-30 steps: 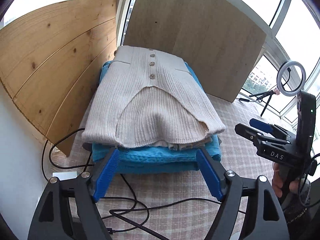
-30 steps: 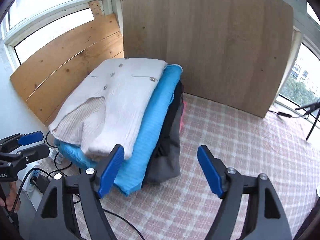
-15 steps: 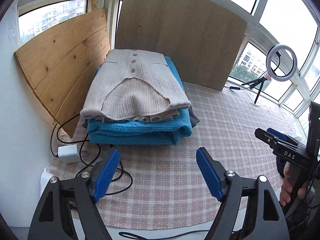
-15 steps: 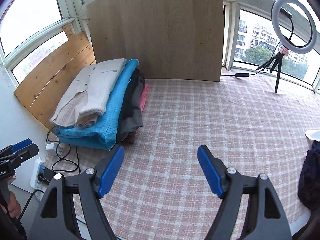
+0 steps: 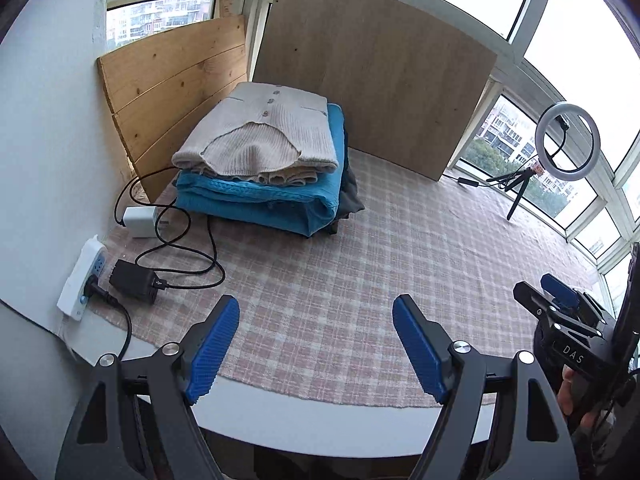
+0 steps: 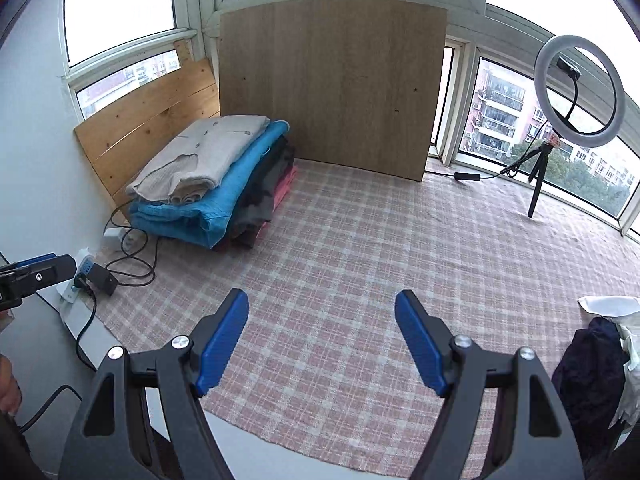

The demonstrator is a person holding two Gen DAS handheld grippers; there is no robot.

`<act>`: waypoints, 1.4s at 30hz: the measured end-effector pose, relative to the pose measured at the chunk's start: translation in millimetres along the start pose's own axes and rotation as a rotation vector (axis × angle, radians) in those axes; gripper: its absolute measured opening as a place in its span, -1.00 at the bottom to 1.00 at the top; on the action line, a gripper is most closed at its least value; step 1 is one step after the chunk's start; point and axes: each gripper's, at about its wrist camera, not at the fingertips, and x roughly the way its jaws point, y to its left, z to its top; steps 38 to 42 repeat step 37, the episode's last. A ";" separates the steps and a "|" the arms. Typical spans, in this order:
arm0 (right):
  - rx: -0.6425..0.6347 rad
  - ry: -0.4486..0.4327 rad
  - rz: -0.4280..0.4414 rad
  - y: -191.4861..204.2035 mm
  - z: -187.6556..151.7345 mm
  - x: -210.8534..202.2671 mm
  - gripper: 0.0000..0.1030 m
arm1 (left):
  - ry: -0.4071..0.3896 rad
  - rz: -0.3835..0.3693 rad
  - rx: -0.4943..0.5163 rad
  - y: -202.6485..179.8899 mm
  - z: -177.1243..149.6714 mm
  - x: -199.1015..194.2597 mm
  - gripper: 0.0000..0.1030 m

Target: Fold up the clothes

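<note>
A stack of folded clothes sits at the far left of the checked cloth: a beige knitted cardigan [image 5: 264, 136] [image 6: 204, 152] on top, a blue knit [image 5: 260, 200] [image 6: 224, 204] under it, dark and pink garments below. My left gripper [image 5: 316, 344] hangs open and empty over the cloth's near edge, well short of the stack. My right gripper [image 6: 322, 338] is also open and empty, over the middle of the cloth. A heap of unfolded clothes, dark [image 6: 592, 368] and white [image 6: 612, 308], lies at the right edge of the right wrist view.
Two wooden boards [image 5: 368, 92] [image 5: 168, 92] lean against the windows behind the stack. A power strip [image 5: 80, 276], black adapter [image 5: 134, 280], white charger and looped cables lie left of the cloth. A ring light [image 6: 576, 92] on a tripod stands at the far right.
Both grippers have drawn back and up from the stack, which now looks small and far. Their jaws stay equally wide. The unfolded heap has come into the right wrist view.
</note>
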 end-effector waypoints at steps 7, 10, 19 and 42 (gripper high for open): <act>-0.015 0.004 0.040 -22.5 -27.7 -17.2 0.46 | 0.016 0.032 -0.045 -18.7 -39.8 -13.7 0.54; -0.026 0.003 0.049 -27.3 -35.7 -23.0 0.46 | 0.027 0.030 -0.066 -23.7 -52.9 -17.1 0.54; -0.057 -0.020 0.071 -33.6 -47.4 -38.3 0.46 | 0.007 0.047 -0.095 -36.1 -70.8 -36.4 0.54; -0.091 -0.025 0.065 -24.7 -50.8 -38.6 0.46 | -0.129 0.221 -0.062 -39.7 -71.9 -66.1 0.54</act>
